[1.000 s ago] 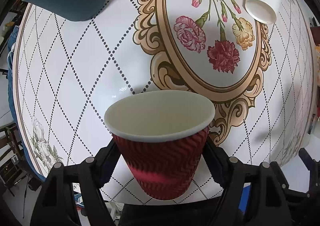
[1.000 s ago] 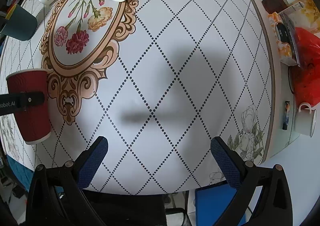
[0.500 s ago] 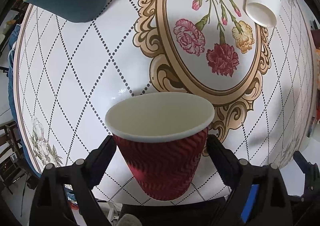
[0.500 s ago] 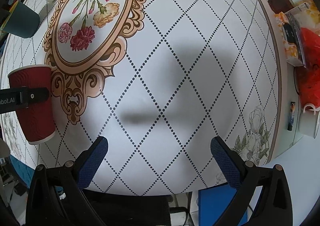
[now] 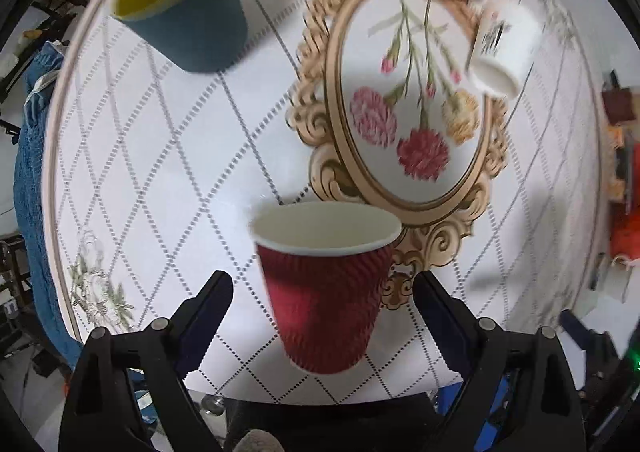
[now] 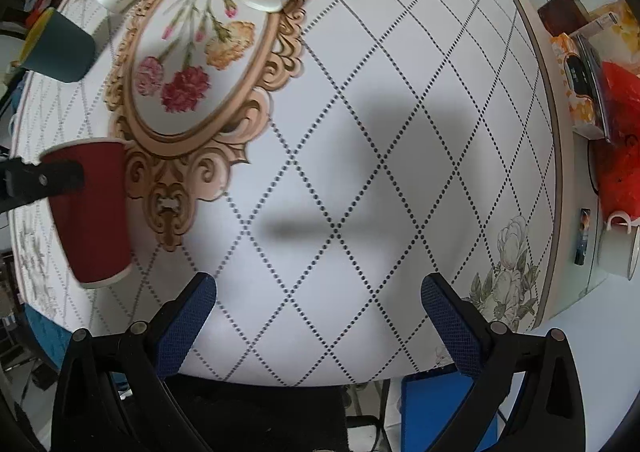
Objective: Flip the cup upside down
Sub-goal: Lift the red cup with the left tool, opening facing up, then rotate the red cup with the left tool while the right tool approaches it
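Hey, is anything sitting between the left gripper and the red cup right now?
Nothing visible. The red cup stands between the open fingers of the left gripper, with only bare gaps to either side. The other cups lie farther back on the table.

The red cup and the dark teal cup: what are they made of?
The red cup looks like paper: a matte, ripple-embossed outer wall, a plain white inside and a thin rolled white rim. The dark teal cup has a thicker wall, a smooth matte outside and a yellow inside; perhaps plastic or glazed ceramic, but blur leaves it open.
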`<move>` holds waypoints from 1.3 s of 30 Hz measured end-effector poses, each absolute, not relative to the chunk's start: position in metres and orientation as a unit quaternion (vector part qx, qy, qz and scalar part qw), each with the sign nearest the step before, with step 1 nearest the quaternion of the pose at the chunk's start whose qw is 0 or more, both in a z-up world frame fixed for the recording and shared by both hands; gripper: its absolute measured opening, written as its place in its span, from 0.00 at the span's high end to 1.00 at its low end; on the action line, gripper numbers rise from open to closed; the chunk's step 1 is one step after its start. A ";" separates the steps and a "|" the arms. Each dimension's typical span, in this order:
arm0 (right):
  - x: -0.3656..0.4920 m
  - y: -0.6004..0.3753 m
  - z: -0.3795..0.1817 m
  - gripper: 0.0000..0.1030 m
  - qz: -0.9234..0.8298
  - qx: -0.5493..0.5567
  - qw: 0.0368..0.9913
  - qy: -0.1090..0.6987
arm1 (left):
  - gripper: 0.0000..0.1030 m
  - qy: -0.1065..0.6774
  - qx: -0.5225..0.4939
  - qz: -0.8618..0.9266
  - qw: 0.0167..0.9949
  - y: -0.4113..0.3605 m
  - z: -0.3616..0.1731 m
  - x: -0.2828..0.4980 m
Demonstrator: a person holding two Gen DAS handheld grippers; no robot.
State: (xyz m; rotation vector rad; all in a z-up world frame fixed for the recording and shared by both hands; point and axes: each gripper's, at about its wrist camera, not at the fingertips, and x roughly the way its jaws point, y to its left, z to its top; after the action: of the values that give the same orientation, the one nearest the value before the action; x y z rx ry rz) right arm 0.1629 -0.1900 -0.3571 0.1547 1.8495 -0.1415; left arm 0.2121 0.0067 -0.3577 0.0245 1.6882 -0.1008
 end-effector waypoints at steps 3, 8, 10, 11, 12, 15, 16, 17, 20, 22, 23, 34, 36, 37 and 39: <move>0.168 -0.177 -0.344 0.00 -0.034 0.063 0.607 0.791 | 0.11 0.728 0.002 -0.038 0.685 0.024 -0.332 0.210; 0.187 -0.132 -0.316 0.00 0.051 -0.028 0.626 0.778 | 0.11 0.711 0.012 0.004 0.703 0.070 -0.316 0.188; 0.196 -0.110 -0.309 0.00 0.088 -0.075 0.628 0.769 | 0.11 0.713 0.009 0.025 0.700 0.092 -0.322 0.176; 0.199 -0.102 -0.307 0.00 0.102 -0.093 0.628 0.766 | 0.11 0.716 0.005 0.033 0.698 0.101 -0.326 0.170; 0.203 -0.092 -0.304 0.00 0.115 -0.113 0.628 0.762 | 0.11 0.719 -0.002 0.042 0.694 0.111 -0.329 0.165; 0.210 -0.062 -0.300 0.00 0.153 -0.172 0.623 0.748 | 0.11 0.729 -0.037 0.068 0.680 0.141 -0.344 0.152; 0.212 -0.050 -0.300 0.00 0.170 -0.190 0.618 0.744 | 0.11 0.730 -0.051 0.077 0.678 0.151 -0.347 0.147; 0.214 -0.042 -0.298 0.00 0.181 -0.202 0.615 0.741 | 0.11 0.730 -0.058 0.082 0.676 0.157 -0.350 0.144; 0.215 -0.017 -0.298 0.00 0.218 -0.259 0.602 0.723 | 0.11 0.729 -0.080 0.097 0.673 0.174 -0.355 0.135; 0.213 0.001 -0.297 0.00 0.245 -0.302 0.591 0.706 | 0.11 0.728 -0.091 0.103 0.672 0.182 -0.358 0.130; 0.211 0.009 -0.296 0.00 0.260 -0.325 0.585 0.696 | 0.11 0.727 -0.098 0.106 0.671 0.186 -0.360 0.128; 0.146 0.067 -0.304 0.00 0.441 -0.654 0.458 0.410 | 0.11 0.728 -0.149 0.113 0.659 0.203 -0.384 0.112; 0.127 0.063 -0.312 0.00 0.470 -0.711 0.405 0.333 | 0.11 0.728 -0.151 0.113 0.659 0.203 -0.386 0.111; 0.120 0.061 -0.315 0.00 0.481 -0.731 0.380 0.300 | 0.11 0.728 -0.151 0.112 0.659 0.204 -0.388 0.111; 0.108 0.054 -0.322 0.00 0.499 -0.763 0.335 0.238 | 0.10 0.729 -0.151 0.110 0.658 0.208 -0.392 0.111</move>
State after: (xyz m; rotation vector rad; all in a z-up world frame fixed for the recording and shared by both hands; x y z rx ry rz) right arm 0.1081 0.0541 -0.3224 -1.9914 0.6204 1.3027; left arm 0.1108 0.2082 -0.3915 -0.3421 1.6509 0.2491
